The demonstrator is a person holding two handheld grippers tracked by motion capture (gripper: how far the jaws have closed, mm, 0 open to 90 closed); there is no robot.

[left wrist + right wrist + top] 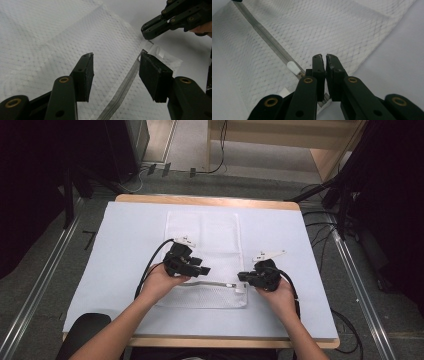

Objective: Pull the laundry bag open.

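A white mesh bag (pixel 202 255) is lying flat in the middle of the table (pixel 125 245), its zipper (pixel 212 284) running along the near edge. Nothing can be made out inside the bag. The white zipper pull (pixel 292 66) is sitting near the zipper's right end, just beside the right gripper (pixel 245 276). That gripper's jaws are pressing together over the bag's corner; whether they are pinching any fabric cannot be told. The left gripper (pixel 204 269) is hovering over the zipper with its jaws standing wide apart, holding nothing.
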